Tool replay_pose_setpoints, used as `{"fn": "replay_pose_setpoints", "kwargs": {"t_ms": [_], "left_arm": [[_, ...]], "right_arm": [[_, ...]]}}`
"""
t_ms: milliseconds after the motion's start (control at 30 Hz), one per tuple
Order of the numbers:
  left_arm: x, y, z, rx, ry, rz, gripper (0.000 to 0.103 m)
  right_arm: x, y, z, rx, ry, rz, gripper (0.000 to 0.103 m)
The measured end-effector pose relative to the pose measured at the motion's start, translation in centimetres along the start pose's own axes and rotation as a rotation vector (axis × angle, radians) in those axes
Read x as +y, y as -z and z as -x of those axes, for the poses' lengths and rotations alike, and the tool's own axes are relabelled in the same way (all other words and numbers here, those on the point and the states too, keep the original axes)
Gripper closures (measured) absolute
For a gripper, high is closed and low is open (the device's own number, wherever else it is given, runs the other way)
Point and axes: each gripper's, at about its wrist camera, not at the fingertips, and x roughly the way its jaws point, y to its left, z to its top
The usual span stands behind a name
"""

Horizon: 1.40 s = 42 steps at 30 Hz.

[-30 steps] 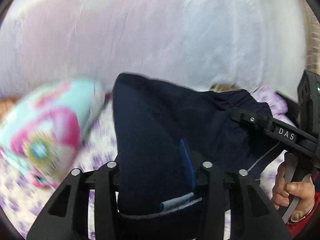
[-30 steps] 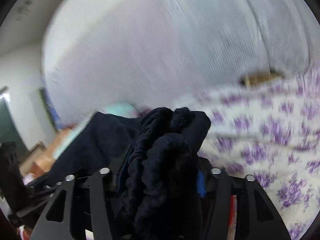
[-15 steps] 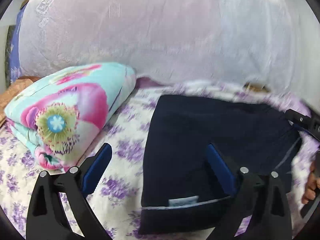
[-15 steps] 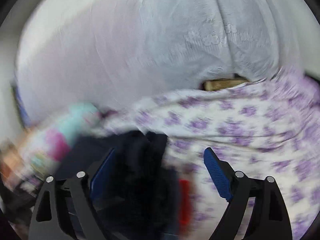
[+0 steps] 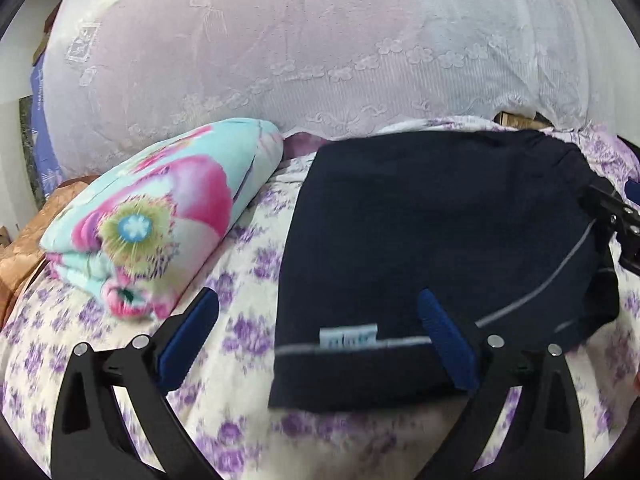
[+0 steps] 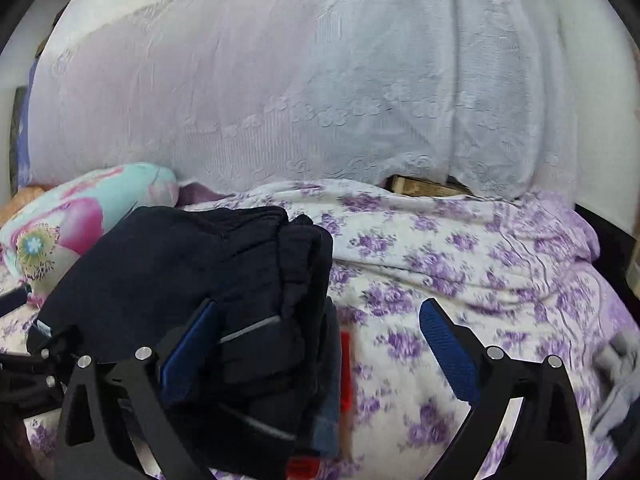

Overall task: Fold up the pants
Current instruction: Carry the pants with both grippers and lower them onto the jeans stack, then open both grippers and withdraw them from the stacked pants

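Both tongs (image 5: 316, 336) released, pants (image 5: 432, 248) folded flat

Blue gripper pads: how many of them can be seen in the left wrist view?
3. Two belong to the left gripper: one pad over the floral bedsheet, the other over the folded navy pants. A third blue bit, probably the right gripper's, shows at the right edge.
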Motion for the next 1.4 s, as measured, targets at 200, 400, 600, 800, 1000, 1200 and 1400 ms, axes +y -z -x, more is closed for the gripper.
{"fn": "replay_pose_setpoints", "kwargs": {"t_ms": [200,400,600,800,1000,1200,1400], "left_arm": [[-0.4,2.2,4.8,-0.052,-0.004,-0.02,0.005],[-2.0,5.0,8.4,-0.062,0.025,-0.057,0.005],[-2.8,8.3,12.1,-0.083,0.049,-0.115,0.005],[-2.5,9.8,15.1,-0.115,0.066,-0.108,0.005],[-1.6,9.9,15.3,-0.117,0.069,-0.049,0.005],[0.0,9.7,14.6,-0.085,0.093,0.04,0.005],[0.2,9.7,14.3,-0.077,0.103,0.06,0.005]], "right_arm": [[1.8,2.0,4.1,0.004,-0.001,0.073,0.004],[1.3,6.1,5.1,0.118,-0.019,0.038,0.004],[2.7,7.8,9.9,0.03,-0.049,0.033,0.004],[3.5,9.6,14.5,-0.052,-0.021,0.038,0.004],[2.6,10.1,17.1,-0.142,0.003,-0.003,0.004],[1.6,10.1,16.0,-0.101,-0.01,-0.063,0.004],[1.5,10.3,15.4,-0.074,-0.015,-0.071,0.004]]}}
